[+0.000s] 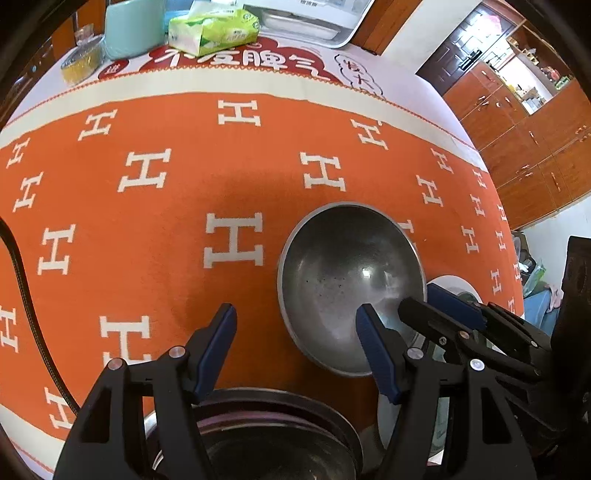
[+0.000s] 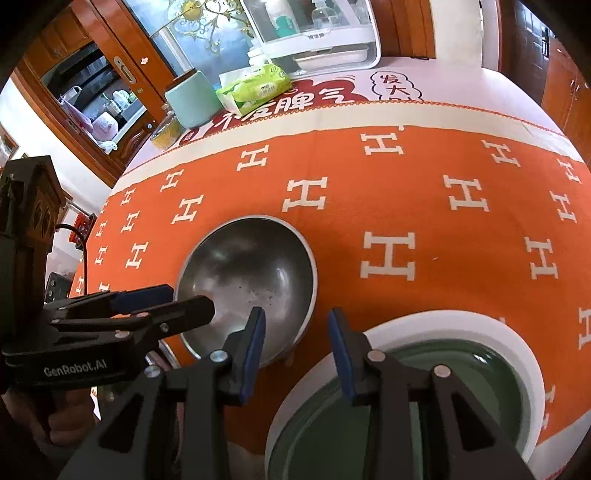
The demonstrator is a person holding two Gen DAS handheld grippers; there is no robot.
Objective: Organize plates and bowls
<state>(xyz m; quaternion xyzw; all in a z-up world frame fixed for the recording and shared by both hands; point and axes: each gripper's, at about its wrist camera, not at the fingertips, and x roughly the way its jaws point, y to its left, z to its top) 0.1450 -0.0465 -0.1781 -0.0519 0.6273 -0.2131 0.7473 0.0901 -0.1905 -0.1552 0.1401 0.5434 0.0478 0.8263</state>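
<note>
A steel bowl (image 1: 343, 266) (image 2: 251, 266) sits right way up on the orange tablecloth (image 1: 147, 258). My left gripper (image 1: 295, 314) straddles the bowl's near left rim, one blue pad over the inside and the other outside. It is open and the pads do not press. My right gripper (image 2: 295, 314) stands open over the opposite rim, with its left pad inside the bowl. Each gripper shows in the other's view: the right gripper (image 1: 417, 299) and the left gripper (image 2: 188, 299). A green plate with a white rim (image 2: 517, 350) lies under my right gripper. A dark round dish (image 1: 277, 413) lies under my left one.
At the back of the table stand a green tissue pack (image 1: 214, 31), a mint canister (image 1: 133, 27), a glass jar (image 1: 83, 59) and a white appliance (image 1: 306, 18). A black cable (image 1: 22, 280) crosses the cloth on the left. Wooden cabinets (image 1: 535, 129) stand beyond the table's right edge.
</note>
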